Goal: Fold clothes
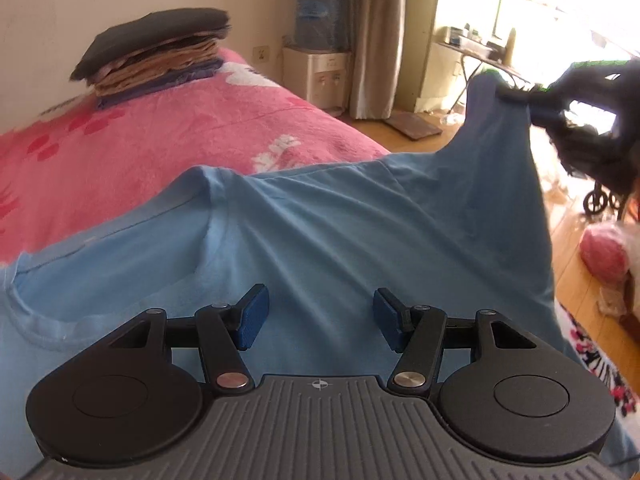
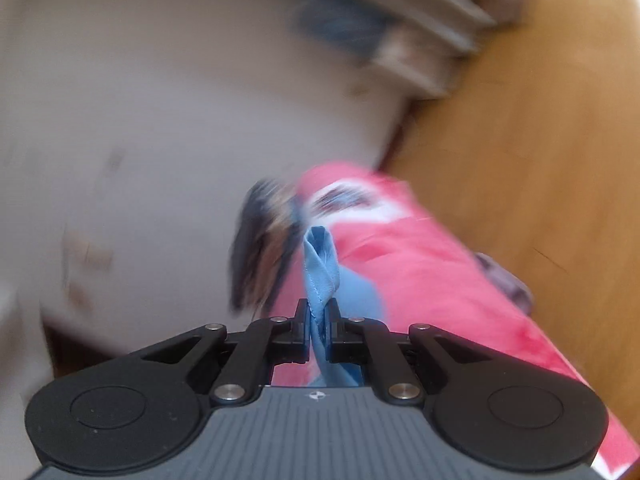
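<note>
Blue cotton, a light t-shirt [image 1: 320, 216], lies spread over the pink blanket [image 1: 160, 132] of the bed, its lower part cut off behind the left gripper [image 1: 320, 316], whose jaws stand spread just above the cloth, gripping nothing. One corner is lifted toward the window by the right gripper [image 2: 318, 316], its jaws pinching a twisted fold of the shirt. The right wrist view is badly blurred. A stack of folded clothes [image 1: 156, 52] sits farther up the bed.
</note>
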Tool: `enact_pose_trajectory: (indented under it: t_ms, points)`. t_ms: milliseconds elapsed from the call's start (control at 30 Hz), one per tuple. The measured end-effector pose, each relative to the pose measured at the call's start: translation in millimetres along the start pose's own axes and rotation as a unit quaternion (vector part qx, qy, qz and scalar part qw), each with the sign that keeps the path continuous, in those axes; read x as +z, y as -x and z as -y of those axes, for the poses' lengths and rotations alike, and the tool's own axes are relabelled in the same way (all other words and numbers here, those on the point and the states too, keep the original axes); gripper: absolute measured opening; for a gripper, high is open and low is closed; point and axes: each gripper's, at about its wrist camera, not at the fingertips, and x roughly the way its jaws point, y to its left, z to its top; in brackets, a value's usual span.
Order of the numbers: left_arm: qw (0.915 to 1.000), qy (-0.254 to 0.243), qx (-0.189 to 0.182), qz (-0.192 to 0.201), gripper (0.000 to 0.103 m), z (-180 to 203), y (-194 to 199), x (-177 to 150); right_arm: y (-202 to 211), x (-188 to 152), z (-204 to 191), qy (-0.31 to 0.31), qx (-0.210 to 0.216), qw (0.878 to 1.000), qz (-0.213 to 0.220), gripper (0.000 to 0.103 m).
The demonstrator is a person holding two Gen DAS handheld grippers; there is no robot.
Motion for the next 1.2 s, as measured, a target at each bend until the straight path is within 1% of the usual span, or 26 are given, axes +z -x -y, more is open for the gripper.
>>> enact_pose_trajectory:
  t_ms: [33,100,133,200,233,267,300,333,400,467,533,567,633,700,767,867,900,933,1000,1033,1067,1100,1133,1200]
  points:
    - [0.9999,0.012,0.0,-0.001,0.058,-5.0,3.0,0.6,-5.1,-8.3,-19.9,0.047,-0.001,0.999,-0.015,0.007]
    - [0.9993,0.039,0.001,0.0,0.058,-18.1,10.5,1.6,-15.4,-24.8,-59.8,0.14,-0.003,0.989,-0.044,0.007]
    - [0.9986,0.053,0.003,0.0,0.058,-26.0,14.4,2.0,-20.5,-33.6,-79.3,0.186,-0.005,0.981,-0.058,0.008]
    - [0.997,0.077,0.006,0.002,0.058,-39.0,20.9,0.7,-33.2,-66.6,-105.0,0.268,-0.017,0.959,-0.089,0.009]
    - [0.9963,0.085,0.009,0.002,0.058,-43.8,24.0,-0.6,-37.7,-79.6,-109.9,0.292,-0.023,0.951,-0.103,0.01]
    - [0.9955,0.094,0.012,0.003,0.058,-48.7,27.1,-1.9,-45.6,-92.0,-111.5,0.312,-0.034,0.942,-0.117,0.02]
    - [0.9951,0.098,0.013,0.004,0.058,-51.5,29.8,-3.7,-53.3,-103.8,-112.8,0.331,-0.044,0.933,-0.131,0.036]
    - [0.995,0.099,0.013,0.006,0.058,-52.3,32.0,-5.5,-57.4,-109.5,-110.4,0.336,-0.055,0.93,-0.138,0.042]
    - [0.9949,0.1,0.01,0.008,0.058,-51.9,35.3,-9.2,-65.0,-120.0,-105.8,0.345,-0.075,0.924,-0.15,0.044]
    - [0.9955,0.094,0.007,0.009,0.058,-50.5,36.1,-11.5,-54.6,-110.6,-105.5,0.315,-0.07,0.936,-0.139,0.044]
    - [0.9964,0.084,0.005,0.009,0.058,-47.4,35.8,-12.9,-31.9,-92.3,-98.8,0.272,-0.044,0.955,-0.11,0.044]
    - [0.9968,0.079,0.007,0.01,0.058,-45.5,35.3,-12.9,-28.0,-85.5,-96.6,0.261,-0.045,0.959,-0.1,0.045]
    - [0.9973,0.072,0.009,0.011,0.058,-42.2,33.0,-12.1,-21.6,-77.8,-94.3,0.266,-0.06,0.957,-0.102,0.045]
    - [0.9978,0.065,0.01,0.012,0.058,-39.8,30.6,-12.1,-28.7,-85.6,-96.5,0.311,-0.089,0.938,-0.12,0.045]
    - [0.998,0.062,0.011,0.011,0.058,-37.4,28.4,-13.0,-35.8,-93.4,-98.4,0.355,-0.118,0.917,-0.137,0.044]
    - [0.9981,0.061,0.01,0.007,0.058,-35.8,26.8,-16.8,-47.2,-104.4,-92.0,0.4,-0.163,0.892,-0.13,0.044]
    - [0.9982,0.059,0.011,0.006,0.058,-35.3,27.0,-17.9,-50.1,-105.3,-89.2,0.405,-0.171,0.889,-0.129,0.044]
    - [0.9983,0.057,0.012,0.006,0.058,-34.7,27.2,-18.7,-52.8,-105.3,-86.2,0.405,-0.173,0.888,-0.132,0.044]
    - [0.9984,0.055,0.013,0.005,0.058,-34.7,27.4,-19.2,-56.1,-107.1,-85.0,0.406,-0.168,0.888,-0.136,0.036]
    - [0.9984,0.055,0.014,0.005,0.058,-35.0,27.3,-19.0,-58.4,-107.9,-85.7,0.409,-0.16,0.888,-0.138,0.034]
    - [0.9983,0.056,0.015,0.005,0.058,-34.8,26.6,-18.7,-55.7,-110.1,-86.8,0.413,-0.153,0.887,-0.137,0.029]
    - [0.9982,0.057,0.015,0.005,0.058,-34.8,26.0,-18.4,-53.8,-113.2,-88.3,0.421,-0.148,0.884,-0.136,0.019]
    - [0.9981,0.058,0.016,0.006,0.058,-34.9,25.4,-18.2,-51.7,-116.3,-89.8,0.429,-0.144,0.881,-0.136,0.015]
    - [0.998,0.06,0.016,0.006,0.058,-34.1,24.4,-17.3,-44.8,-123.8,-94.8,0.448,-0.14,0.873,-0.129,0.012]
